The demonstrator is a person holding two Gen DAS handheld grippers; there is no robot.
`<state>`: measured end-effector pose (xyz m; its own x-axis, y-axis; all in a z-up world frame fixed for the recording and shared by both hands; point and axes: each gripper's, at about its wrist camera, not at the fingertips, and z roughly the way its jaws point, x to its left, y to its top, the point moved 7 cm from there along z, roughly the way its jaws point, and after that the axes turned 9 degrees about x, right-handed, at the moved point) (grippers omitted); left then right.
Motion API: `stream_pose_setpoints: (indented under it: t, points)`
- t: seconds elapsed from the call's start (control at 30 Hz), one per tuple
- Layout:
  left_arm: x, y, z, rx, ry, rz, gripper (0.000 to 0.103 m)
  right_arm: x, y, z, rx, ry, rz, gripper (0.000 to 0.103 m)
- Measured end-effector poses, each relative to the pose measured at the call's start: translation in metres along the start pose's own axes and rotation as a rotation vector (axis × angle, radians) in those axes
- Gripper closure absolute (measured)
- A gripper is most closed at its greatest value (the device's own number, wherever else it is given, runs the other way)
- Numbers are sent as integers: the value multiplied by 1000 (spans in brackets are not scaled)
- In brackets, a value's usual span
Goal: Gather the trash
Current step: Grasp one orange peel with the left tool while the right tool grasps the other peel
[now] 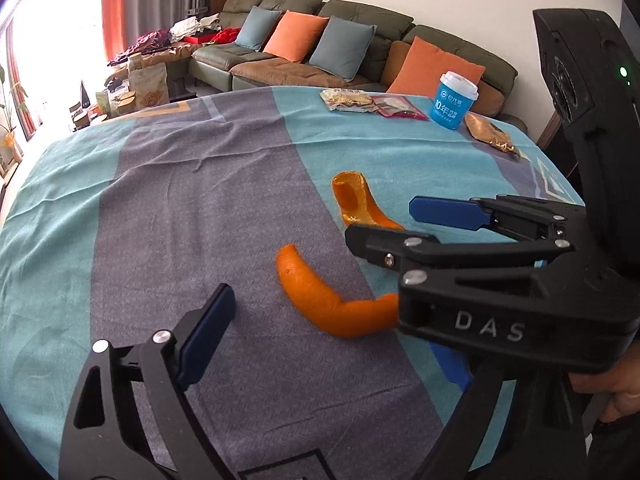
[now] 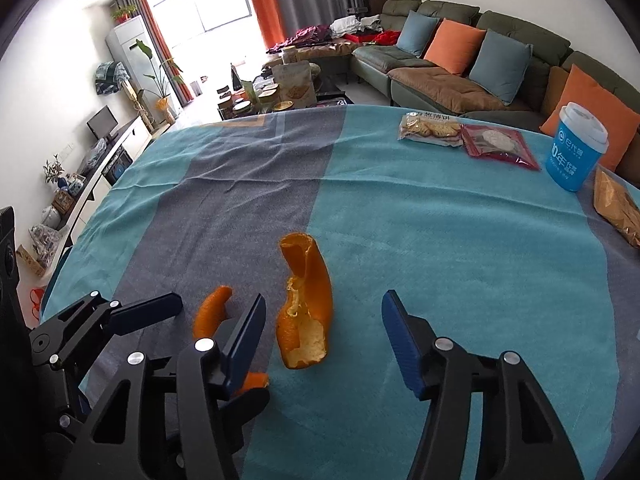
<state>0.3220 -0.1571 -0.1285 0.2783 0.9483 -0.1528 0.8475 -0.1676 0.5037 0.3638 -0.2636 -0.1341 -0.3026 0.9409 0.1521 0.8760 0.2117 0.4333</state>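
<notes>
Both open: right gripper [image 2: 324, 332] astride the upright orange peel [image 2: 305, 308], left gripper [image 1: 336, 336] around the curved peel [image 1: 320, 300] at nine o'clock. Lower, then pinch peels gently, clear of tablecloth [image 2: 440, 240].

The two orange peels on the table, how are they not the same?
The curved peel lies with its smooth orange skin up, while the curled peel shows its pale, rough inside. The curved peel is a long, narrow arc; the curled peel is wider, with ragged edges. The curved peel sits between the left gripper's open fingers, the curled peel between the right gripper's. Both lie loose on the tablecloth.
</notes>
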Motion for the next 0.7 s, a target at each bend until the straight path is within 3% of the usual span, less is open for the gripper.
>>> stream_pose_setpoints:
  t: [0.17, 0.23, 0.27, 0.43, 0.7]
  points:
    - [1, 1, 0, 4, 13, 6, 28, 0, -1, 2, 19, 3, -15, 57]
    - [1, 1, -1, 1, 13, 7, 41, 0, -2, 2, 22, -2, -24, 67]
    - [2, 0, -1, 1, 13, 5, 42, 0, -3, 2, 25, -2, -33, 78]
    - [9, 0, -4, -6, -2, -22, 63, 0, -5, -1, 19, 10, -38, 84]
    - [14, -1, -5, -9, -33, -38, 75, 3, -8, -7, -2, 26, -39, 90]
